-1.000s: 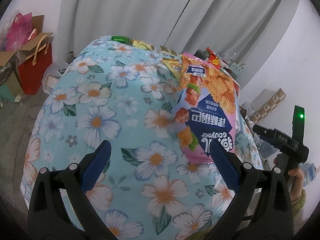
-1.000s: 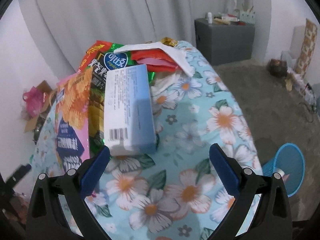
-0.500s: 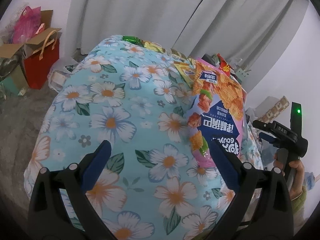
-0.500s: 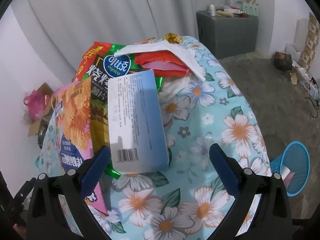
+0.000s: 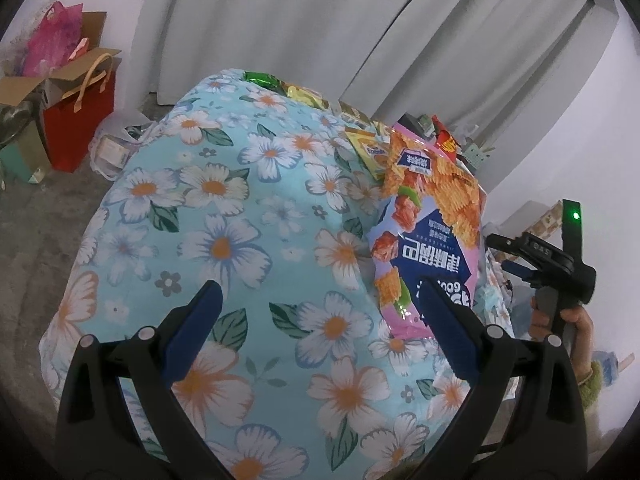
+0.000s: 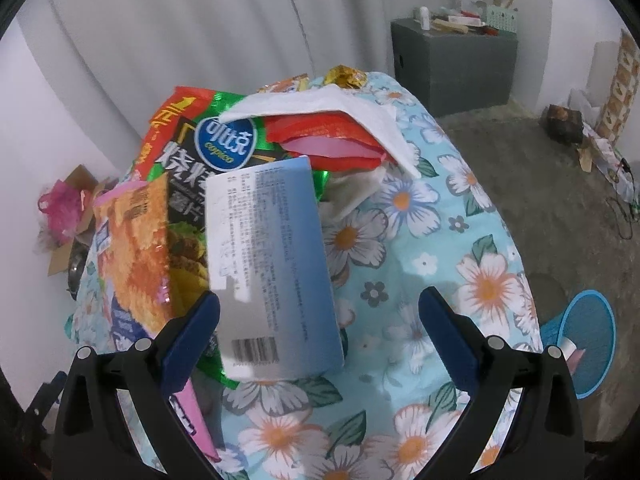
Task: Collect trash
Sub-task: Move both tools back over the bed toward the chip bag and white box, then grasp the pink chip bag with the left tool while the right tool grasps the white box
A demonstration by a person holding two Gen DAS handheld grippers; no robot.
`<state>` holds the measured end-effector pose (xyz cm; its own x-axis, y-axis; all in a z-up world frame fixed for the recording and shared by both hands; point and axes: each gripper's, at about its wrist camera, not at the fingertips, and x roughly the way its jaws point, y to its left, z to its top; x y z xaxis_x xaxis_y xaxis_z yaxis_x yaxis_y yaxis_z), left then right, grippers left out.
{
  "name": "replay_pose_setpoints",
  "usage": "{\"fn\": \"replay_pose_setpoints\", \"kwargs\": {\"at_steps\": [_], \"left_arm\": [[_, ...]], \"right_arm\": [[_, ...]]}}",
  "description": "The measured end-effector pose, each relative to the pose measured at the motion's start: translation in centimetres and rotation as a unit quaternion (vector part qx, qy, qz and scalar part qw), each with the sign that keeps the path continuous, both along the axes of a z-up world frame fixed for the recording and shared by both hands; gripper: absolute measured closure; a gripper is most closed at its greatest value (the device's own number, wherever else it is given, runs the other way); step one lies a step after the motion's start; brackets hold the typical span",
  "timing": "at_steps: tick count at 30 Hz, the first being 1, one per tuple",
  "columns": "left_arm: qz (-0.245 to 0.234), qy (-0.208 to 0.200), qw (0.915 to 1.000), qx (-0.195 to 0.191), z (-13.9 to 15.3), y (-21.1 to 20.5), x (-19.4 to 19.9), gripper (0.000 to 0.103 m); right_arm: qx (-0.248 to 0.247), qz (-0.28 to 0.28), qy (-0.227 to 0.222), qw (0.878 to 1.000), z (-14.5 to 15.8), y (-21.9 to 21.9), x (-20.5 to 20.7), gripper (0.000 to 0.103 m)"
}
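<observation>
Nearer now, wide-jawed right gripper (image 6: 319, 312) over blue box (image 6: 272, 268); mesh bin (image 6: 585, 344) only here; left gripper (image 5: 316, 308) equally wide.

The right gripper (image 6: 319, 312) hangs with jaws wide apart over a floral tablecloth (image 6: 432, 240). A pale blue box (image 6: 272, 264), barcode end nearest, lies between the fingers, closer to the left one, atop a green chip bag (image 6: 200, 168). A pink-orange bag (image 6: 132, 248) lies left of it. A blue bin (image 6: 588, 340) stands on the floor at right.
</observation>
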<state>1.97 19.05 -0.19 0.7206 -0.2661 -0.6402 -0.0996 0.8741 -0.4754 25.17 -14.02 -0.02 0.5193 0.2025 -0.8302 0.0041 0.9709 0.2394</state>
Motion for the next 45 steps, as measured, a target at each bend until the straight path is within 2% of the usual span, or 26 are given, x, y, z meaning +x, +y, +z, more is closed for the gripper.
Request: {"fn": "replay_pose_setpoints", "kwargs": {"at_steps": [6,11,14,17,25,32,35,41,45], "left_arm": [[-0.024,-0.011,0.9995,-0.015,0.0,-0.1,-0.3,0.009],[-0.062,-0.029,0.9966,-0.046,0.1,-0.5,1.0,0.009],[-0.086,-0.031,0.9929,-0.076,-0.1,-0.9,2.6,0.009],[-0.119,-0.027,0.9858,-0.115,-0.4,-1.6,4.8,0.009],[-0.141,-0.016,0.9823,-0.122,-1.1,-3.2,10.3,0.009],[-0.155,0.003,0.9752,-0.158,-2.5,-3.6,14.3,0.009],[-0.165,0.007,0.9746,-0.151,-2.8,-4.1,14.8,0.014],[-0.174,0.024,0.974,-0.143,-3.7,-4.8,15.1,0.039],[-0.175,0.021,0.9738,-0.144,-3.8,-5.1,14.9,0.048]], "right_arm": [[0.017,-0.01,-0.001,1.0,0.4,-1.1,-0.5,0.006],[0.022,-0.004,0.004,1.0,0.4,-1.6,-0.9,0.006],[0.041,0.0,0.012,0.999,0.0,-2.2,-0.8,0.006],[0.059,0.001,0.021,0.998,-0.4,-2.5,-0.6,0.006],[0.091,0.017,0.041,0.995,-1.5,-2.4,1.4,0.006],[0.111,0.027,0.06,0.992,-2.5,-1.6,3.2,0.006],[0.118,0.032,0.063,0.99,-2.7,-1.2,3.7,0.006],[0.115,0.057,0.07,0.989,-3.0,0.2,4.7,0.006],[0.097,0.065,0.075,0.99,-3.5,1.2,4.9,0.006]]}}
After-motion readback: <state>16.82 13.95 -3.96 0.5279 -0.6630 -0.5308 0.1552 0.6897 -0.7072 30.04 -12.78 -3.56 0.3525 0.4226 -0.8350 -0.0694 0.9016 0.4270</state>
